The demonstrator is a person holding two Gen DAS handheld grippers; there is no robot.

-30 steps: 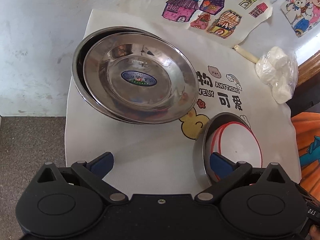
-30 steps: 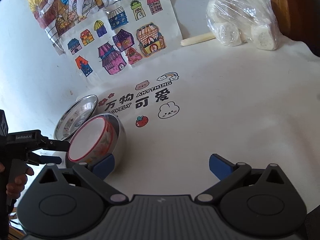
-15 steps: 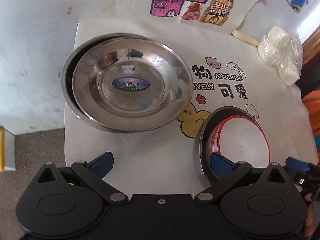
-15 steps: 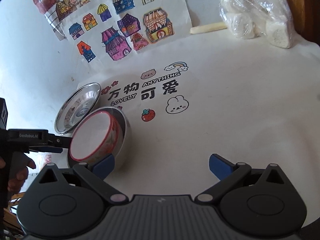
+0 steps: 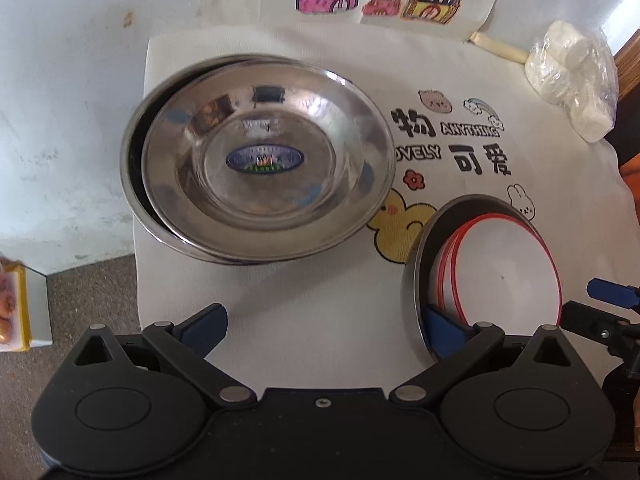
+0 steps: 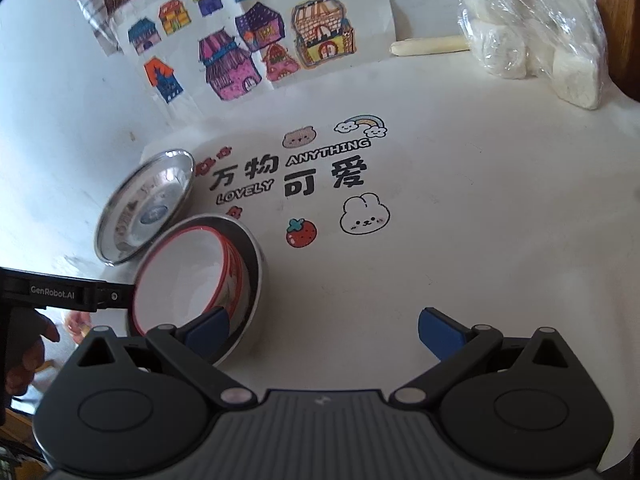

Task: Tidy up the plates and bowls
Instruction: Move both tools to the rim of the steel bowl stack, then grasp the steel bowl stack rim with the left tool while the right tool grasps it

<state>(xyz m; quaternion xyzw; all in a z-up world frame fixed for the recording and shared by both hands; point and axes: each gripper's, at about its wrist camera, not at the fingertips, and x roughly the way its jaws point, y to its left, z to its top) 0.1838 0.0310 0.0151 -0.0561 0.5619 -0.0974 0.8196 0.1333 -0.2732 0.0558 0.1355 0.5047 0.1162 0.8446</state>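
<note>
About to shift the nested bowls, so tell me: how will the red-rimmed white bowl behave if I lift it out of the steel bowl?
The white bowl looks glazed, so probably slippery against the fingers and likely breakable if dropped. It seems to be more than one bowl stacked, so a rim grip may lift only the top one. It sits loosely, off-centre in the steel bowl, so it should come free easily.

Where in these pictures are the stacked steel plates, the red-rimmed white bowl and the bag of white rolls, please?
stacked steel plates [image 5: 262,159], left wrist view, on the top plate's centre label.
red-rimmed white bowl [image 6: 180,276], right wrist view, on its white inside.
bag of white rolls [image 6: 532,40], right wrist view, on the plastic wrap.
</note>
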